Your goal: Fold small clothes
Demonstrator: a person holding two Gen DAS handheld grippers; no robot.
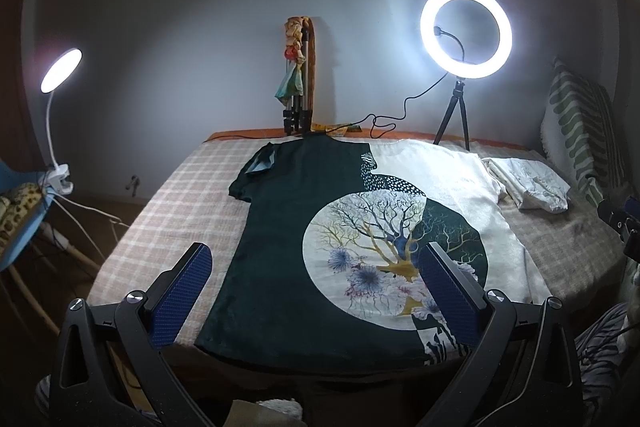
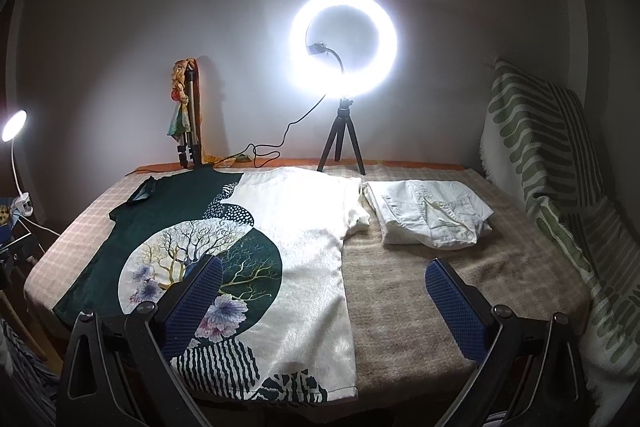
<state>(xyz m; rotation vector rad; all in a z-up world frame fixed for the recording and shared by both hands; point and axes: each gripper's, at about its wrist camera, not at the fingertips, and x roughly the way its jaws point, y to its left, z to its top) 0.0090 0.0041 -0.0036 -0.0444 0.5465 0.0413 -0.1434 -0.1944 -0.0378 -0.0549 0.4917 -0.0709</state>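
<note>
Dim grey walls closed in a small room, where a table (image 1: 168, 203) covered with a pale checked cloth stood lit by two lamps. Spread flat on that cloth lay a T-shirt (image 1: 280, 247), half dark green and half cream, printed with a round panel of bare branches and purple flowers.

Low over the near edge hung the left gripper (image 1: 316, 295), its blue-padded fingers (image 1: 188, 291) spread wide and holding nothing. The shirt's green half and its hem lay directly ahead of and between those fingers, below them and untouched as far as I could see.

To the right hung the right gripper (image 2: 324, 303), likewise wide apart and empty. Its left finger sat over the shirt's (image 2: 304, 251) printed circle, its right finger over bare cloth, so the shirt's cream side edge ran between them. Ahead of this claw and slightly right, a folded white garment (image 2: 432, 219) rested just beside the shirt's cream sleeve.

Beyond both claws, at the far edge, a glowing ring light (image 2: 344, 43) stood on a small tripod (image 2: 342, 143). Farther left, a folded tripod with a cloth doll (image 1: 296, 67) leaned against the wall. A clip-on desk lamp (image 1: 60, 71) shone far to the left, and a green-striped pillow (image 2: 540, 155) stood to the right.
</note>
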